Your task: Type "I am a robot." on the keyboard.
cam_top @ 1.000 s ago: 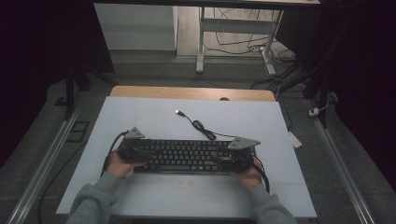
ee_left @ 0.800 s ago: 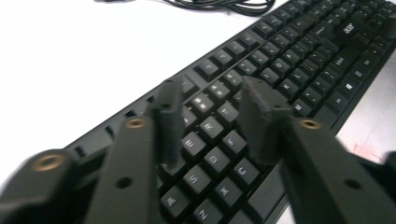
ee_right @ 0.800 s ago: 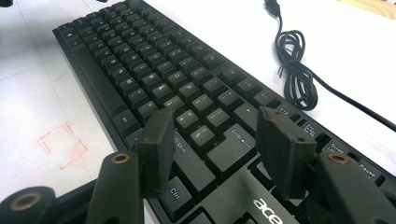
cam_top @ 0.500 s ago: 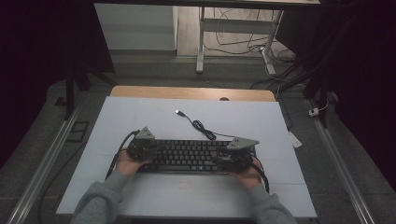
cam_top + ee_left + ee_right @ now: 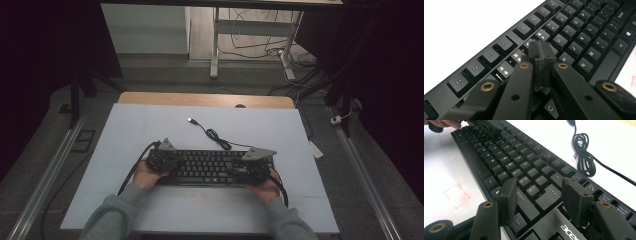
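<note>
A black keyboard (image 5: 207,166) lies across the white mat, its cable (image 5: 218,138) coiled behind it and ending in a USB plug (image 5: 191,120). My left gripper (image 5: 163,160) hovers over the keyboard's left end. Its jaws are shut with nothing between them, the tips (image 5: 541,53) just above the number and letter keys (image 5: 564,47). At the right end my right gripper (image 5: 251,169) stands open. Its pads (image 5: 507,195) straddle the Shift and Enter keys (image 5: 549,197) from above without pressing the keyboard (image 5: 524,162). The left gripper (image 5: 486,127) shows far off in the right gripper view.
The white mat (image 5: 150,125) covers the table, with a wooden edge (image 5: 205,99) at the back. Faint red marks (image 5: 456,195) sit on the mat in front of the keyboard. A small white item (image 5: 316,149) lies off the mat's right side. Metal rails (image 5: 45,175) flank the table.
My left hand has slid its gripper to the right, from beside the keyboard's left end to over its keys. The right hand and the keyboard have stayed where they were.
</note>
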Demonstrator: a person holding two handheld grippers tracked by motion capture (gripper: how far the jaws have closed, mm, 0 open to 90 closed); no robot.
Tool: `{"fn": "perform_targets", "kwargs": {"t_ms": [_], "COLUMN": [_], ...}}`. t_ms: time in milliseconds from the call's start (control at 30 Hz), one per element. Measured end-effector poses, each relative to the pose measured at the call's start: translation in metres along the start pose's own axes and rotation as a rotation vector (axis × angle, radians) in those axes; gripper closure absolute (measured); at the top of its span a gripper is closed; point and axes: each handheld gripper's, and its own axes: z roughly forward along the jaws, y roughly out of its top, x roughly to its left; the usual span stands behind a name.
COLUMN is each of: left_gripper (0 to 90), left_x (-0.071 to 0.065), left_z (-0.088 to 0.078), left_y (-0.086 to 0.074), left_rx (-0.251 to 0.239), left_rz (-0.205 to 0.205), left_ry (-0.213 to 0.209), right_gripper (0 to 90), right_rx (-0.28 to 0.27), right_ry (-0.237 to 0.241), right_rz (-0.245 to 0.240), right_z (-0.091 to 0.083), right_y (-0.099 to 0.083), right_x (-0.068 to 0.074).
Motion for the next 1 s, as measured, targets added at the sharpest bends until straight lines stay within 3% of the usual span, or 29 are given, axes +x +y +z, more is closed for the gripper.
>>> {"fn": "perform_targets", "kwargs": {"t_ms": [467, 633, 900, 1000], "left_gripper": [89.1, 89.2, 88.8, 83.4], "left_x": [-0.001, -0.003, 0.000, 0.002], "left_z": [0.004, 0.006, -0.016, -0.025], "left_y": [0.000, -0.001, 0.000, -0.002], "left_rx": [0.005, 0.009, -0.077, -0.100], "left_rz": [0.011, 0.014, -0.012, -0.025], "left_ry": [0.007, 0.029, 0.016, 0.001], "right_gripper": [47.3, 47.2, 47.2, 47.2], "right_rx": [0.004, 0.000, -0.007, -0.006], "right_ry": [-0.008, -0.011, -0.014, -0.018], "right_rz": [0.001, 0.001, 0.004, 0.005], "right_z": [0.000, -0.001, -0.002, -0.003], "right_y": [0.000, 0.000, 0.000, -0.001], "right_x": [-0.001, -0.001, -0.002, -0.003]}}
